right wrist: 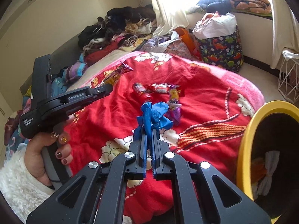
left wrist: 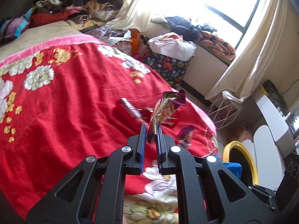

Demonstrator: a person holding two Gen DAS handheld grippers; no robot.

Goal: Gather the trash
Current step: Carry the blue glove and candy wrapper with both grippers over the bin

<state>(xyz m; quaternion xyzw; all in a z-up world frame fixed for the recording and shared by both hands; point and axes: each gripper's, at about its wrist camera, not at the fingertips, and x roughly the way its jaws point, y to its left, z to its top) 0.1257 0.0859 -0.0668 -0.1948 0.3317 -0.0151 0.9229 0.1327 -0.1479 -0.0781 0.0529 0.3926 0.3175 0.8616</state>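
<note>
Black tongs point(right wrist: 148, 140) with blue pads, silver screws; fluffy white sleeve point(right wrist: 16, 183), painted nails.

The near and left red blanket point(left wrist: 65, 102) lies clear. Obstacles mid-bed: red wrapper point(left wrist: 129, 111) and purple wrapper point(left wrist: 185, 136). The yellow-rimmed bin point(right wrist: 246, 149) stands open at right, unobstructed. Piled clothes point(left wrist: 74, 5) block the far end.

A crinkled foil wrapper point(left wrist: 164, 110) is glinting glossy; the blue glove point(right wrist: 155, 115) is looking matt and rubbery; the red blanket point(left wrist: 74, 93) is lying plush.
</note>
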